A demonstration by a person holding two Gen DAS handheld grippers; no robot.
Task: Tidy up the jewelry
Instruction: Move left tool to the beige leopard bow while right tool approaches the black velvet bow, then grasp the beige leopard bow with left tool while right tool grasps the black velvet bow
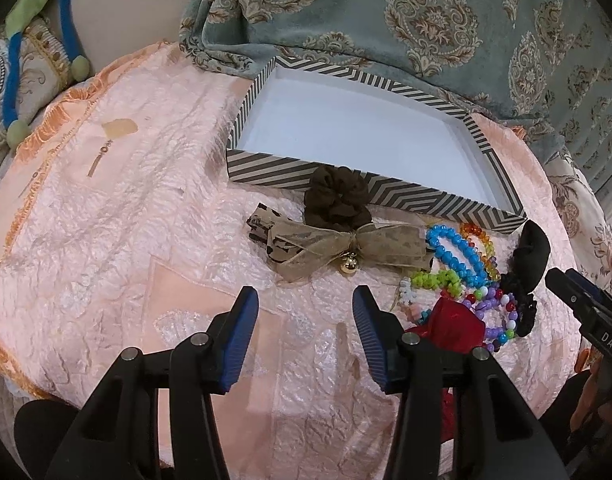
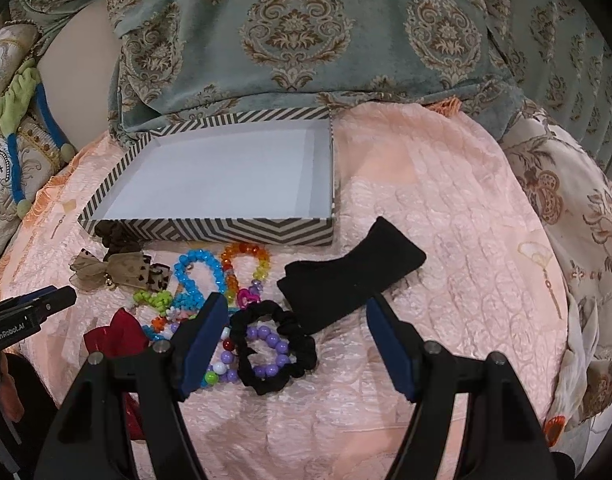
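Observation:
An empty striped box [image 1: 369, 188] [image 2: 210, 230] with a white inside lies on the pink quilt. In front of it lie a brown scrunchie [image 1: 337, 198], a tan ribbon bow with a gold bell [image 1: 345, 248], a blue bead bracelet [image 1: 457, 252] [image 2: 198, 270], a rainbow bracelet [image 2: 246, 256], a purple bead bracelet [image 2: 272, 344], a black scrunchie [image 2: 274, 350], a black headband [image 2: 345, 280] and a red bow [image 1: 453, 326] [image 2: 114, 338]. My left gripper [image 1: 306, 336] is open and empty, below the ribbon bow. My right gripper [image 2: 298, 344] is open, its fingers either side of the black scrunchie.
A teal patterned blanket [image 2: 306, 40] lies behind the box. Patterned pillows and a blue and green plush [image 1: 14, 60] sit at the far left. The pink quilt [image 1: 126, 220] spreads left of the box and right of the headband [image 2: 465, 240].

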